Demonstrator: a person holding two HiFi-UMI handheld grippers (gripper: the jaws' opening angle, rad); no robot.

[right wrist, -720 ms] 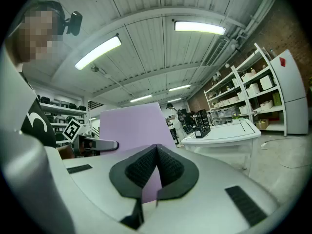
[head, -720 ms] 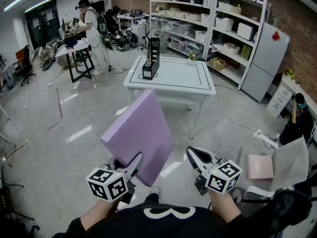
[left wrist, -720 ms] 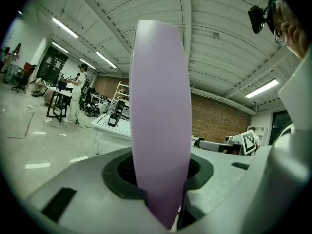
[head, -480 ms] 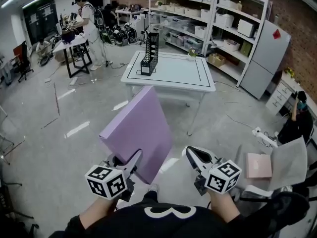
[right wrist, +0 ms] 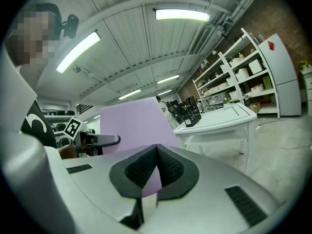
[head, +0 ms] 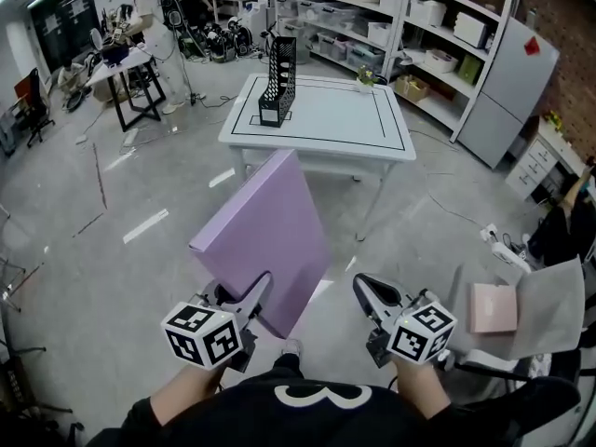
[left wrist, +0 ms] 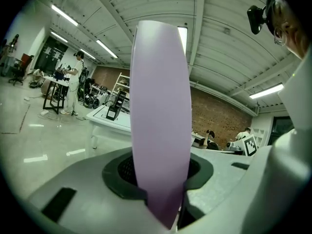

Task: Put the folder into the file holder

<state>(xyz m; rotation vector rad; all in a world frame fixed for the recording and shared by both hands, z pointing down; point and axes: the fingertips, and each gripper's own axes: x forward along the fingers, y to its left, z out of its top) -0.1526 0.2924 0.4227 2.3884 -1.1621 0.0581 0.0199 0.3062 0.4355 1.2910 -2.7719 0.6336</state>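
Note:
A large lilac folder stands tilted over the floor, its lower corner clamped in my left gripper, which is shut on it. In the left gripper view the folder rises edge-on between the pads. My right gripper hovers to the folder's right, apart from it, jaws shut and empty; its tips meet with the folder behind them. The black mesh file holder stands upright on the far left part of the white table, well ahead of both grippers.
Shelving with boxes and a grey cabinet line the back right. A person works at a dark table at the back left. A pink box lies on a chair at the right. A power strip lies on the floor.
The table and file holder have come nearer and lower in the head view. The folder stays clamped in the left gripper; the right gripper keeps its place beside it.

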